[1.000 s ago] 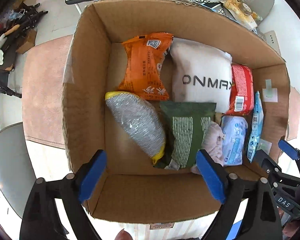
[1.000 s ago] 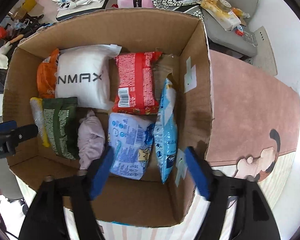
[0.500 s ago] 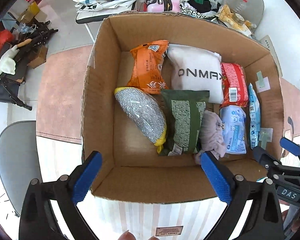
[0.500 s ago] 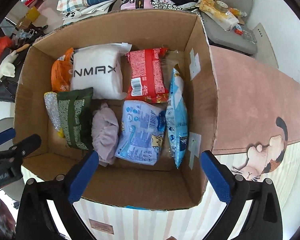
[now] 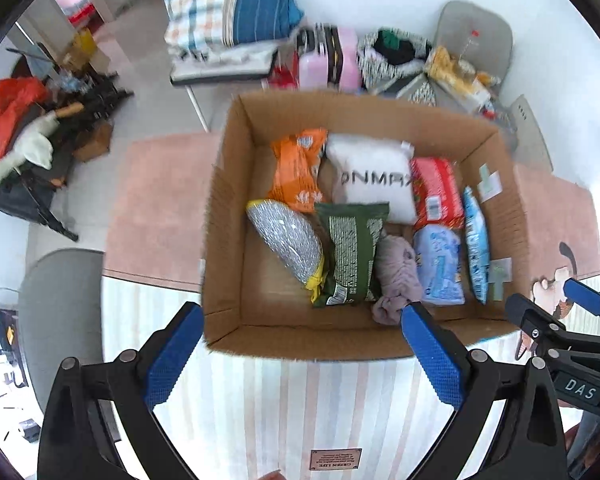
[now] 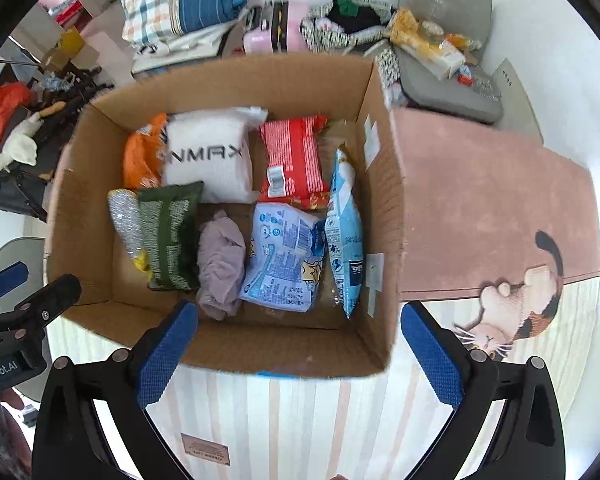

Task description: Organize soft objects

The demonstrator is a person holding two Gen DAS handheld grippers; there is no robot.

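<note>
Eight soft items fill the cardboard box [image 5: 228, 216]: an orange packet [image 5: 296, 168], white pillow [image 5: 374, 178], red packet [image 5: 436, 192], silver bag [image 5: 286, 240], green pouch [image 5: 352, 252], mauve cloth [image 5: 398, 276] and two blue packs [image 6: 288, 256]. Around it lie a pink rug [image 6: 484, 204] and, upper frame, cluttered chairs. Only the right view shows the rug's cat picture [image 6: 512, 300] whole. Both the left hand-held gripper [image 5: 296, 356] and the right hand-held gripper [image 6: 298, 354] stand apart and empty, over the near wall.

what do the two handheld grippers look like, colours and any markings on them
Both match: the left gripper and right gripper have black angular frames with silver rivets and two fingers faced with blue textured pads. Seen from the other camera, one carries white "DAS" lettering, the other a partly cut-off "Robot.AI" mark. No cables or sleeves show.
</note>
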